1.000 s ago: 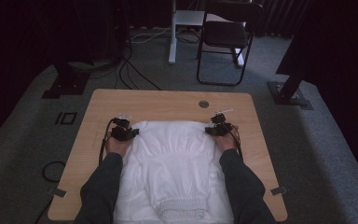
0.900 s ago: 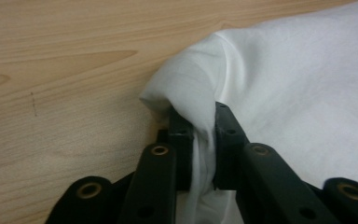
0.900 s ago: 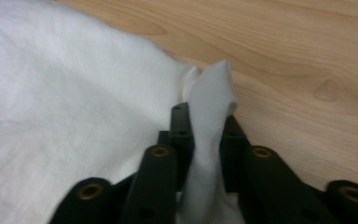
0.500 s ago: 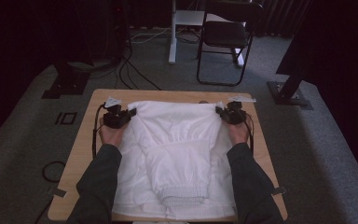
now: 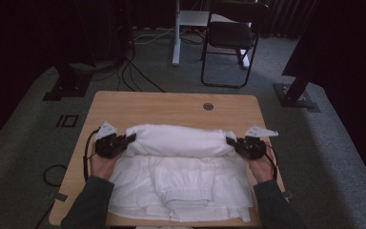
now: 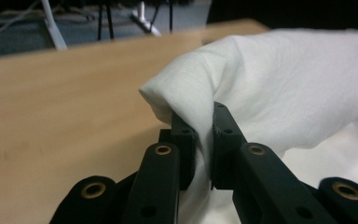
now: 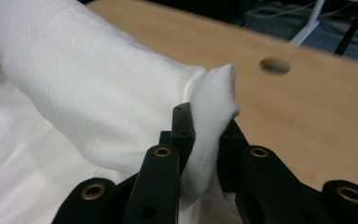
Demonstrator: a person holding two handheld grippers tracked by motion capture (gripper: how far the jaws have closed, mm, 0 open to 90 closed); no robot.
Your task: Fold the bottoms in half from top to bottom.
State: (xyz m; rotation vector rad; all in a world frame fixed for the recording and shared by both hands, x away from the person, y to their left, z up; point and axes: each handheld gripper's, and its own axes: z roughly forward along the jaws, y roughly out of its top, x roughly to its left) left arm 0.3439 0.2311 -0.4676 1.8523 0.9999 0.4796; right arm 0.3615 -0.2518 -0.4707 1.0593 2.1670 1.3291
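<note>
Each gripper, left [image 5: 132,139] and right [image 5: 229,141], pinches a far corner of the white garment [image 5: 181,176] on the worktop [image 5: 162,107]; uneven pulling could slip a thin corner free, skewing the fold.

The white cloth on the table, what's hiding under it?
Under the white cloth you can see the wooden table sticking out around it. Anything lying beneath the cloth is covered.

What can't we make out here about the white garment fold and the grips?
- White garment: its near hem, high view, cut off by the bottom edge and the sleeves.
- Left gripper, right gripper: cloth depth between the pads, gripper views, hidden by the bunched cloth.
- Table under the lifted fold, high view: covered by cloth.
</note>
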